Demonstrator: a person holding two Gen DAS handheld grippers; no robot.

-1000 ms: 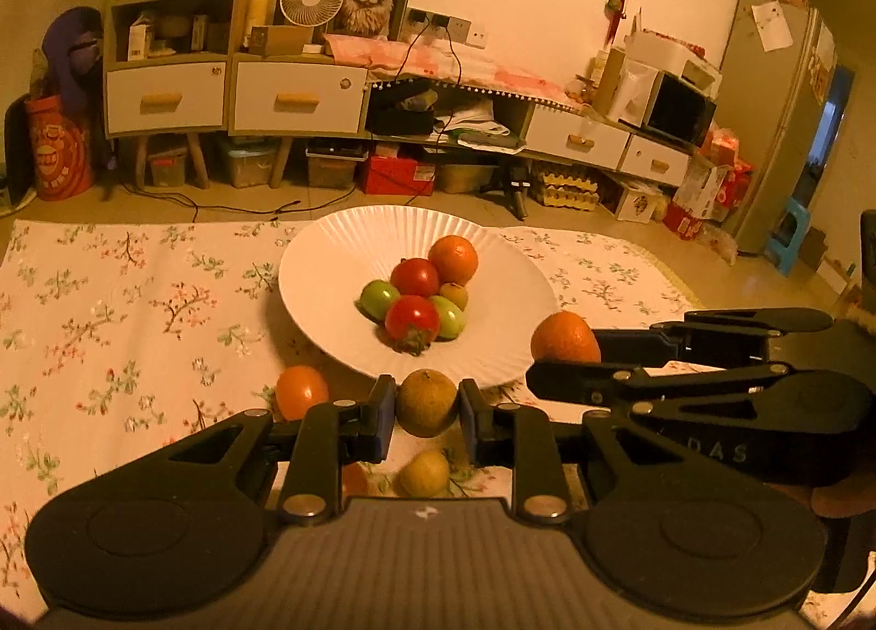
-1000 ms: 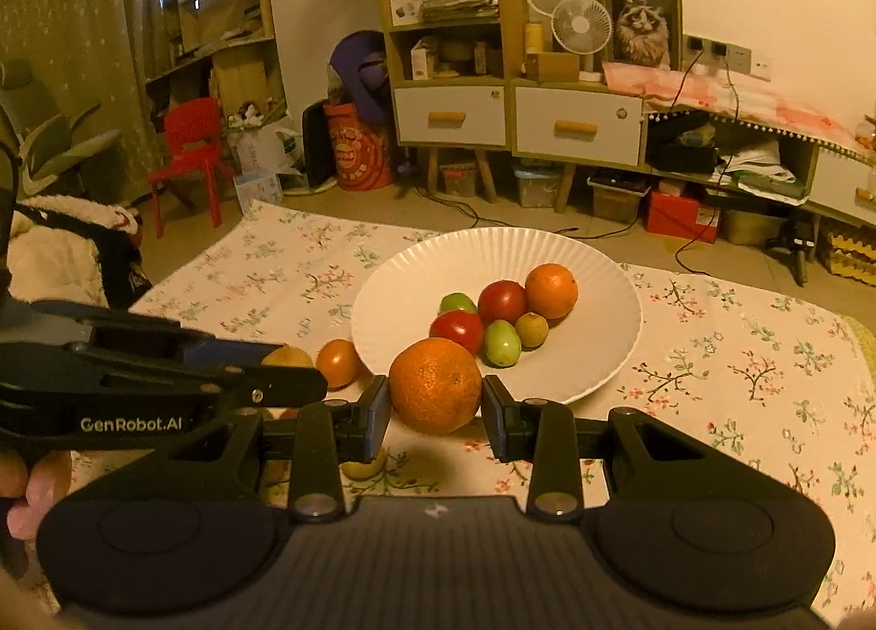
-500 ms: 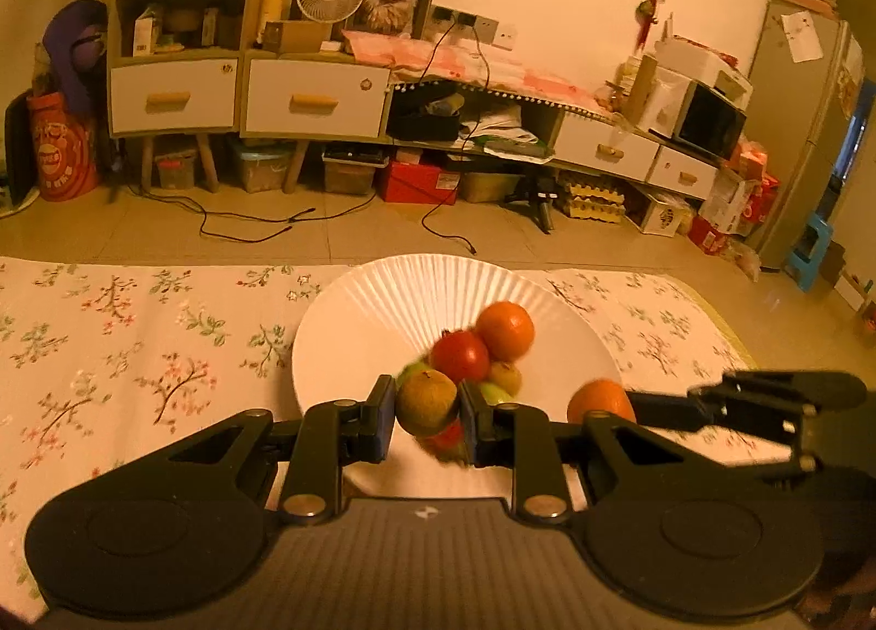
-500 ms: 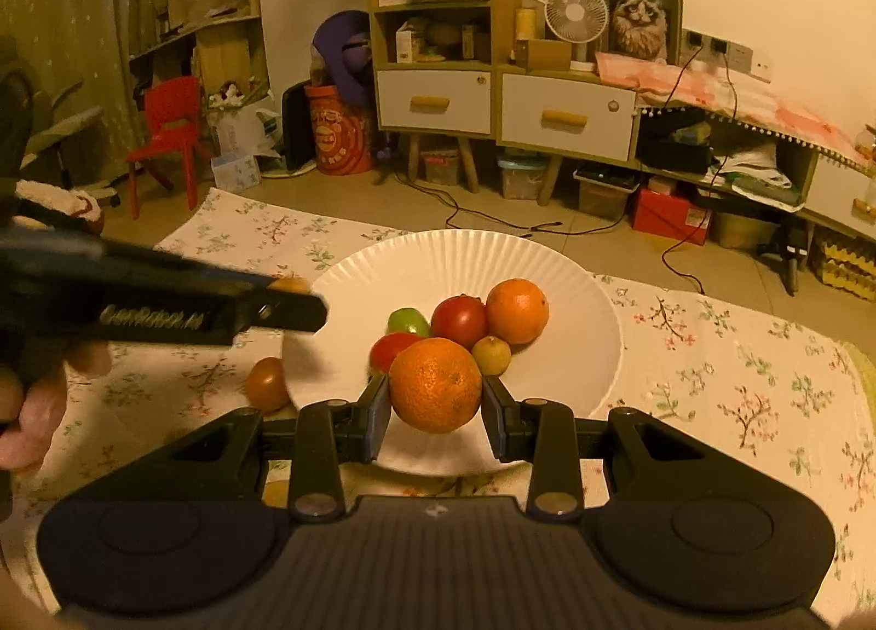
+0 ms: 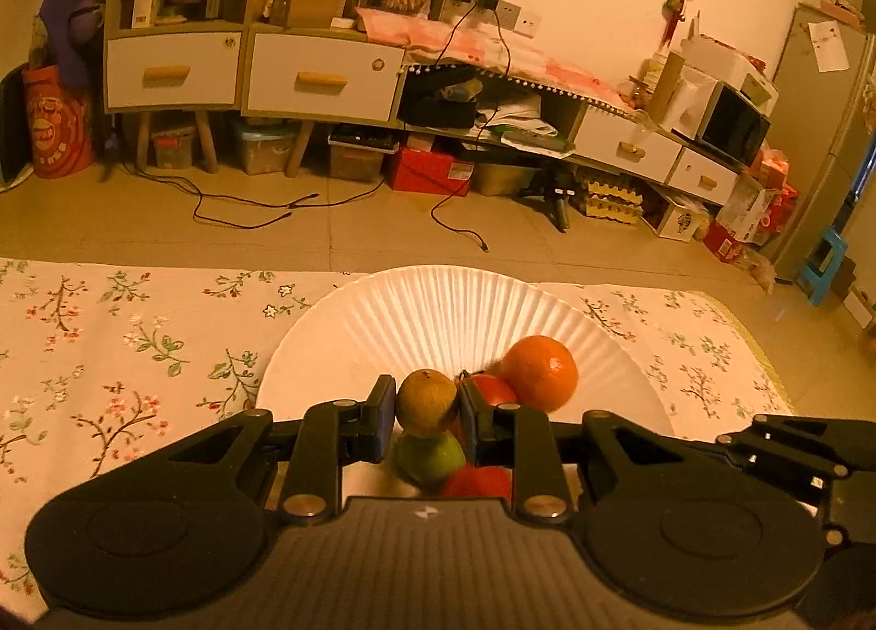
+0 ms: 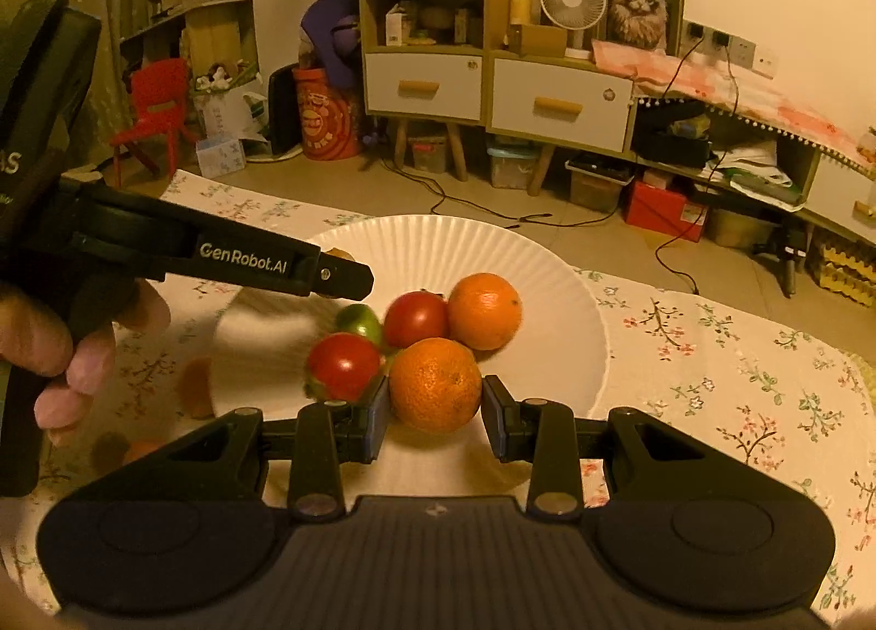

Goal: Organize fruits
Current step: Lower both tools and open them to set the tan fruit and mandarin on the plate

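My left gripper (image 5: 427, 408) is shut on a small yellow-brown fruit (image 5: 426, 401) and hangs over the white paper plate (image 5: 438, 312). Below it on the plate lie a green fruit (image 5: 430, 457), red tomatoes (image 5: 493, 392) and an orange (image 5: 539, 373). In the right wrist view my right gripper (image 6: 435, 408) is shut on a large orange (image 6: 435, 383) above the plate's near side (image 6: 547, 356). Beyond it lie two tomatoes (image 6: 342, 364), a green fruit (image 6: 361, 321) and another orange (image 6: 484, 310). The left gripper's arm (image 6: 246, 260) crosses over the plate's left part.
A floral tablecloth (image 5: 109, 334) covers the table. Two blurred loose fruits (image 6: 194, 389) lie on the cloth left of the plate. A person's hand (image 6: 65, 351) holds the left gripper. The right gripper's body (image 5: 794, 455) shows at the right edge. Cabinets (image 5: 317, 77) stand behind.
Both grippers have carried their fruits forward from the cloth's near side to over the plate. The left one moved farther, and the loose fruits by the plate's edge have left its view.
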